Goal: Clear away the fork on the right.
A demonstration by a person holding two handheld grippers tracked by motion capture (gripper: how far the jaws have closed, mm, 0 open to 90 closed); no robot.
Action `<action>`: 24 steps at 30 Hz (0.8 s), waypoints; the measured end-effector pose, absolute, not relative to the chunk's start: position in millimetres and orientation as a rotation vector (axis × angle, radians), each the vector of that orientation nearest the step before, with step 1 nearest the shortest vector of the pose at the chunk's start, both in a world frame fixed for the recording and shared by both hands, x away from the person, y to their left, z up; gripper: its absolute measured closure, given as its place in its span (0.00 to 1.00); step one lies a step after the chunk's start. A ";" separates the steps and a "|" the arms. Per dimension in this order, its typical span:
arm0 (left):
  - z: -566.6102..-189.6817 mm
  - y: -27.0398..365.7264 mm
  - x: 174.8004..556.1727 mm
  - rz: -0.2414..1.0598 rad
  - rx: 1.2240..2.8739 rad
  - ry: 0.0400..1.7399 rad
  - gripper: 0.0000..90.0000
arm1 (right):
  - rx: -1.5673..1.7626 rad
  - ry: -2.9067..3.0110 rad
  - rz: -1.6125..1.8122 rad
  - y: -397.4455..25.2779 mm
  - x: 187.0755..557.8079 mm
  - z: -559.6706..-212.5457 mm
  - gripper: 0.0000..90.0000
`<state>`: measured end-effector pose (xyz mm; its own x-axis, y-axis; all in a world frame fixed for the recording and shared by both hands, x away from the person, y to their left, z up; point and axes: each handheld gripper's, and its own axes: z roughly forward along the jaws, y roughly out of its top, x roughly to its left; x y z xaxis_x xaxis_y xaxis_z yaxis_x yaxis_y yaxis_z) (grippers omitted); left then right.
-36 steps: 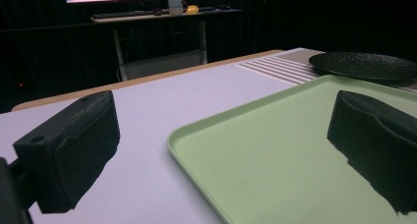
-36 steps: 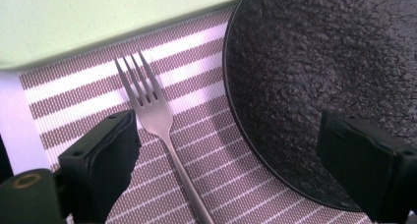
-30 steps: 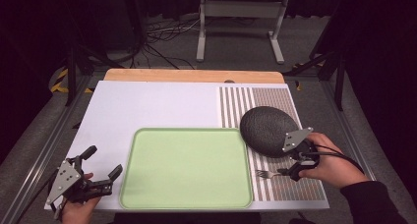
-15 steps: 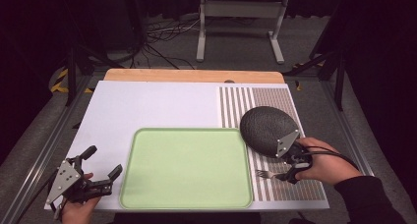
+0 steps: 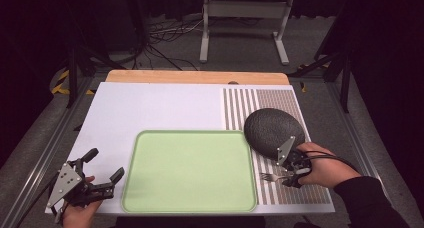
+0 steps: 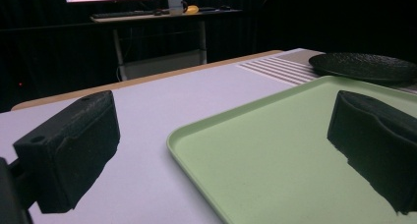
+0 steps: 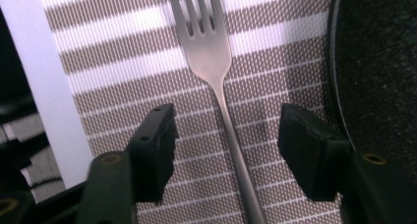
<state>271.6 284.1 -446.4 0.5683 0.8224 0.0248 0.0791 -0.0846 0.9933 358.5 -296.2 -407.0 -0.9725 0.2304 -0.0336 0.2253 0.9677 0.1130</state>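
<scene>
A steel fork [image 7: 216, 71] lies on the striped placemat [image 7: 123, 62], tines pointing away from me; it is the small fork [image 5: 270, 177] in the high view. My right gripper [image 7: 228, 135] is open, its jaws on either side of the fork's handle, not touching it. The dark round plate [image 5: 272, 130] sits just beyond my right gripper [image 5: 291, 172] on the same mat. A light green tray [image 5: 190, 170] lies empty at the middle front. My left gripper [image 5: 102, 170] rests open at the front left, one jaw over the green tray [image 6: 295, 150].
The white table top [image 5: 150, 108] stretches behind the tray, with a wooden strip [image 5: 197, 77] at the far edge. Metal frame rails run along both table sides. A stand and cables sit on the floor beyond. The dark plate [image 6: 361, 66] lies past the tray.
My right gripper has moved left and down along the placemat, from beside the plate's edge to over the fork's handle. The left gripper has stayed in place.
</scene>
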 end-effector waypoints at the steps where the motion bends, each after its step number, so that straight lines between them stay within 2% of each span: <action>1: -446.3 284.1 271.5 0.741 1.549 0.791 0.00 | 0.345 3.068 0.146 -296.3 359.0 -407.2 0.51; 2: -446.3 284.1 271.5 0.741 1.549 0.791 0.00 | 0.345 3.068 0.146 -296.3 359.0 -407.2 0.51; 3: -446.3 284.2 271.4 0.741 1.549 0.792 0.00 | 0.294 3.071 0.090 -296.0 360.6 -407.6 0.59; 5: -446.4 284.1 271.5 0.740 1.549 0.792 0.00 | 0.271 3.076 0.053 -295.7 362.1 -407.5 0.65; 11: -446.4 284.0 271.6 0.741 1.549 0.794 0.00 | 0.212 3.089 0.006 -294.9 366.0 -409.7 0.74; 17: -446.6 283.9 272.0 0.737 1.547 0.801 0.00 | 0.159 3.112 -0.071 -291.6 366.5 -412.7 0.91; 24: -446.6 284.6 272.0 0.735 1.545 0.802 0.00 | 0.098 3.121 -0.099 -288.2 366.1 -413.6 0.94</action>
